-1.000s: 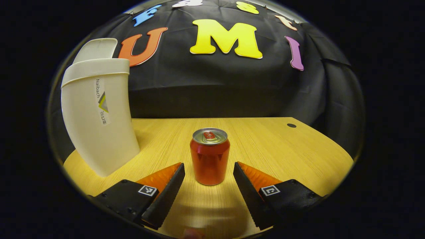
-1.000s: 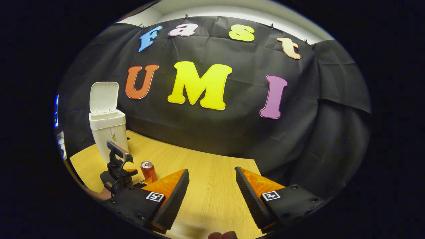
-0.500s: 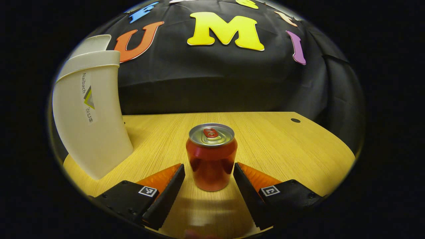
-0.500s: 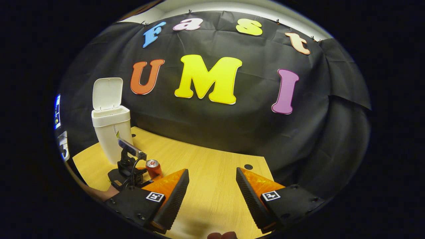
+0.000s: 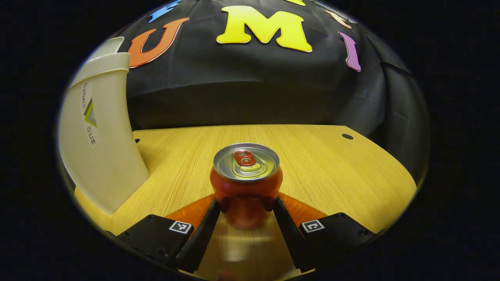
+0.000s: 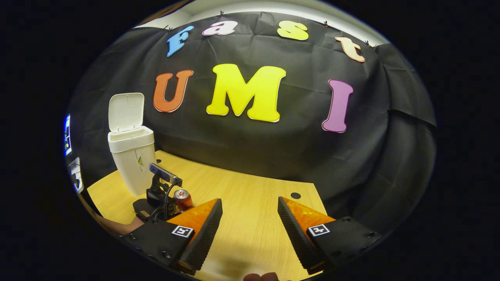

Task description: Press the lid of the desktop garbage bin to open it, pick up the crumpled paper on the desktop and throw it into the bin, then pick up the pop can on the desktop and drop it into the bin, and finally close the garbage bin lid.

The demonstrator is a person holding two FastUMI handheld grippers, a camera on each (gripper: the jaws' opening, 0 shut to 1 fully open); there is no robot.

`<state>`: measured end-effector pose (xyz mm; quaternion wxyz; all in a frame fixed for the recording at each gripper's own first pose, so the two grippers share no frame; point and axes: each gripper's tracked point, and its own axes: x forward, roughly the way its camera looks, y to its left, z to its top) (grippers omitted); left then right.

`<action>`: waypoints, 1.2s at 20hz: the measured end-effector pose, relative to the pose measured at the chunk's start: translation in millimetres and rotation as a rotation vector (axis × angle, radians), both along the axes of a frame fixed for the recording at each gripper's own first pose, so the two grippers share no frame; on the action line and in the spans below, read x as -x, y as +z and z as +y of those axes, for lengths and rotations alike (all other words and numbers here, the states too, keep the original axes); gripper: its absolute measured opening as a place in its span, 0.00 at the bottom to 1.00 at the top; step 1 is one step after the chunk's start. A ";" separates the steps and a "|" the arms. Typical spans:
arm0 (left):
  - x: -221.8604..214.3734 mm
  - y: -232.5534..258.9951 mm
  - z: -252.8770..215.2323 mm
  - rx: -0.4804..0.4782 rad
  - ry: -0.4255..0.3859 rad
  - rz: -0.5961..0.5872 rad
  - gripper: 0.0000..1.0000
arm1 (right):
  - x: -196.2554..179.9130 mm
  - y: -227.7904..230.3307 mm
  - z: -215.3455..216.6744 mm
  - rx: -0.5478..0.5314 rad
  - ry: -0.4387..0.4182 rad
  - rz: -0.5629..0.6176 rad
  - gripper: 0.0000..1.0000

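Now we have the pop can (image 5: 246, 183) standing upright on the desk (image 5: 336, 171), directly ahead of the left gripper (image 5: 245, 205) and set between its two fingers. Both fingers meet the lower part of the can's side, one on each flank, so we judge the grip as closed on it, though the can's base appears to rest on the wood, not yet lifted.

Taking the can as our landmark, the garbage bin (image 5: 99, 148) stands to its left and a little farther back, well apart, with its lid (image 6: 125, 112) hinged up and the mouth open. The can's long axis is vertical, and the fingers cross it at right angles, which suits a straight lift.

In the right gripper view, the right gripper (image 6: 250, 230) hangs over bare desk to the right of the can, its fingers spread wide with nothing between them. The left gripper is plainly the nearer one and the one on the job.

We see no crumpled paper on the desk, so we judge that step done. Next, we think, comes a lift high enough to clear the bin's rim, then a carry leftward.
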<state>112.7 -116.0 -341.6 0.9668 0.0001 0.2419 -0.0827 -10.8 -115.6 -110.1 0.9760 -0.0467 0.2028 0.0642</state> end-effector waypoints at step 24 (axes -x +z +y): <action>-31.1 291.5 297.4 -0.112 0.441 -0.296 0.85 | 3.4 56.7 94.1 -0.241 0.089 -0.085 0.90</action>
